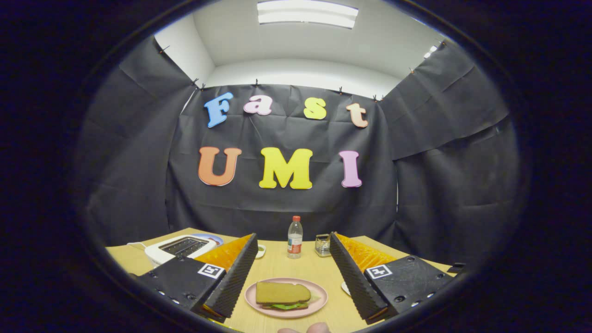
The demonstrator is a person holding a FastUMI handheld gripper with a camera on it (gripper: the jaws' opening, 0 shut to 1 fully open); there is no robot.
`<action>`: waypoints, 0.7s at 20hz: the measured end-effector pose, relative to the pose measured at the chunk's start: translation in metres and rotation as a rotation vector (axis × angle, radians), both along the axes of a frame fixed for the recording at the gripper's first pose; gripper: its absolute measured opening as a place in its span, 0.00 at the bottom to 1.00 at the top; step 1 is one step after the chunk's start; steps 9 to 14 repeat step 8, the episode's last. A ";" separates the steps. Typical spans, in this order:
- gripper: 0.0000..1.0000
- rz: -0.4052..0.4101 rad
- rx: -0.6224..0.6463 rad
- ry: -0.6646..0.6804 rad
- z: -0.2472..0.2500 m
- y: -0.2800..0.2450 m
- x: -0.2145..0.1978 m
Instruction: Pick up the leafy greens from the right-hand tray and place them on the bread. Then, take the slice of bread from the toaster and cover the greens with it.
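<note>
Gripper [292,268] hangs above the near part of the bench [277,266], jaws released, wide apart, nothing btwn the pads, neither finger touching anything. On the bench btwn the two fingers, toward its near edge, sits a pink plate [319,301] w/ a sandwich: top slice of bread [282,292] lies flat over the leafy greens [286,306], green edge poking out along the front side under the slice; a lower slice can't be made out clearly. Toaster [182,247], white w/ dark slots on top, stands at the far left corner of the bench, partly hidden behind the left finger; slots look dark, can't tell what's inside. Just behind the toaster, a bit of blue plate rim [213,237]. Small white dish [261,251] w/ sth greenish in it peeks out just beside the left finger's tip, toward the back edge. Water bottle [294,237], red cap, upright near the middle of the back edge. Just right of it, a small metal-looking container [322,245], touching-close to the right finger's tip in view, real gap unclear. A sliver of white tray rim [345,288] shows by the right finger, contents hidden. Two fingertips of a person's hand [305,329] show at the very near edge, below the plate
</note>
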State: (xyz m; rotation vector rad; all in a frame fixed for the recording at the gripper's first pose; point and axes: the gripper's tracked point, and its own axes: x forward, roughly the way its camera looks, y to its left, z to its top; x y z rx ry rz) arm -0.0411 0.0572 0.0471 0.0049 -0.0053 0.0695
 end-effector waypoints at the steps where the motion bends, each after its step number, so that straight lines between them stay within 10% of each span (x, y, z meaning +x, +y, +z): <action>1: 0.95 0.004 0.003 -0.004 0.004 0.002 -0.002; 14: 0.95 0.038 0.028 0.060 -0.009 0.023 -0.002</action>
